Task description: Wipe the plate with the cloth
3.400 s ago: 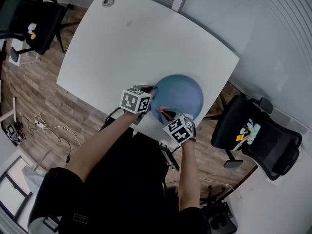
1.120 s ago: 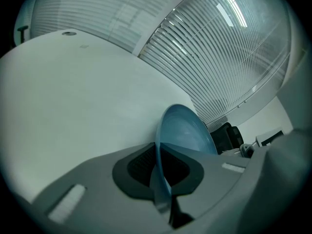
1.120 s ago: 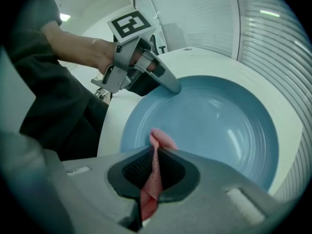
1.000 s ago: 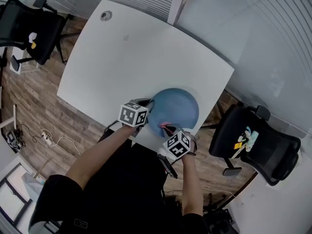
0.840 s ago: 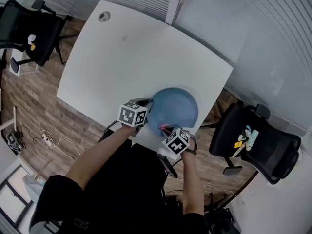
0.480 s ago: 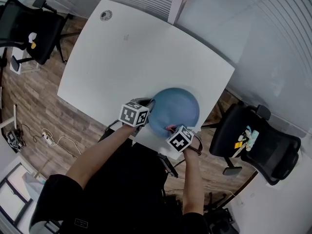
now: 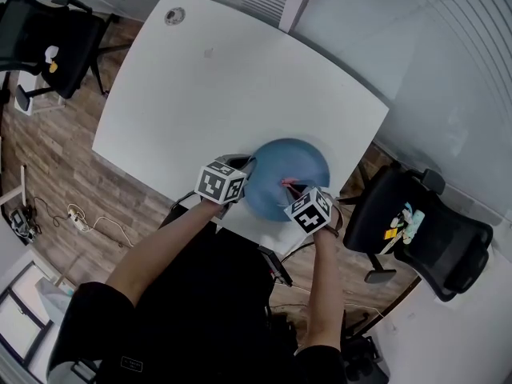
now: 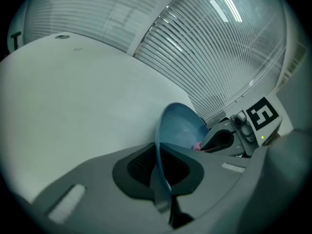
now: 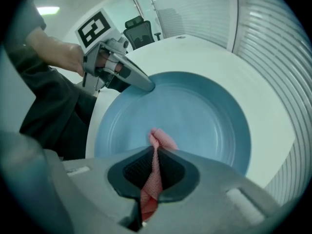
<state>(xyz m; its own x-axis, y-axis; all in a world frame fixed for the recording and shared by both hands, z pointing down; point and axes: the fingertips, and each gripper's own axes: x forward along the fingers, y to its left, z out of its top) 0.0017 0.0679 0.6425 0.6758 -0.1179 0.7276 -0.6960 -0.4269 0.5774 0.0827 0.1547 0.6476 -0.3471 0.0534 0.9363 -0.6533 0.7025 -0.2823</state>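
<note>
A round blue plate (image 7: 292,166) lies near the front edge of the white table (image 7: 208,78). My left gripper (image 7: 247,167) is shut on the plate's left rim; in the left gripper view the rim (image 8: 157,145) runs between the jaws and the plate (image 8: 183,126) rises beyond them. My right gripper (image 7: 290,187) is shut on a pink cloth (image 7: 286,183) and holds it down on the near part of the plate. In the right gripper view the cloth (image 9: 158,141) bunches against the plate (image 9: 200,106), and the left gripper (image 9: 146,86) shows at the far rim.
A black office chair (image 7: 424,230) stands close to the table's right corner, another (image 7: 48,38) at the far left. A round cable port (image 7: 174,16) sits at the table's far end. A ribbed white wall runs along the right side.
My right gripper has slid the cloth from the plate's near rim to the right and further onto the plate. The left gripper has kept its hold on the left rim.
</note>
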